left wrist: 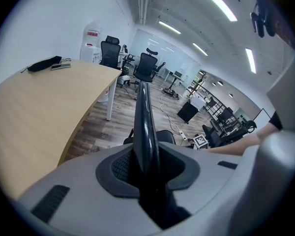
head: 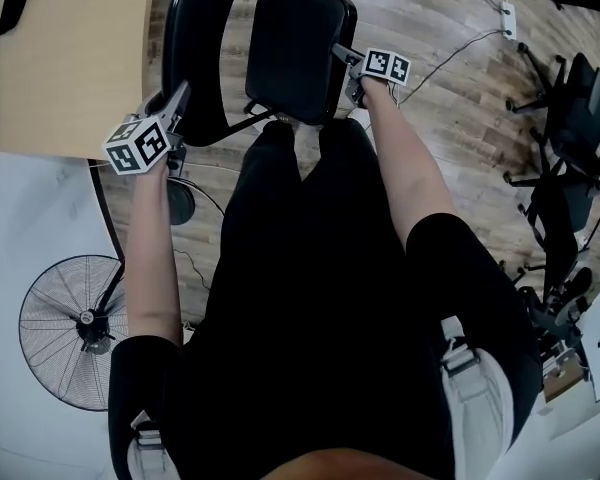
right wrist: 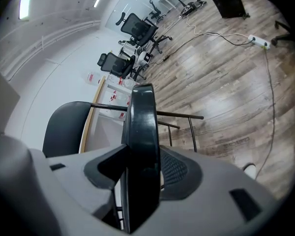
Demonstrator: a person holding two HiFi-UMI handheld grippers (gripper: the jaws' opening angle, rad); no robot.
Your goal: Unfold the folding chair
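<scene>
The worktop (head: 70, 58) lies at far left, with a fan (head: 75, 328) below it. The chair (head: 280, 28) stands on the floor (head: 450, 98) just right of the worktop, directly ahead of the person's legs. The left hand-held gripper (head: 180, 98) is clamped on the rim of the backrest (head: 195, 48). In the left gripper view its jaws press from both sides on that thin black edge (left wrist: 143, 127), which runs straight out along the gripper's own line. The left forearm is extended forward with the gripper tipped downward. Just right of the backrest is the seat (head: 300, 68), its pad facing largely up toward the head view. The right hand-held gripper (head: 348, 68) is clamped on the seat's right edge. In the right gripper view the pad (right wrist: 142, 132) stands edge-on between the jaws, its long axis leading away from the gripper. The backrest (right wrist: 64, 127) lies to its left, with frame tubes (right wrist: 179, 116) beyond. The right arm reaches further forward than the left. Judged from this, the chair is part-open. The next move turns on the seat lying right of the backrest: hold the backrest with the left and press the seat down and away with the right.
</scene>
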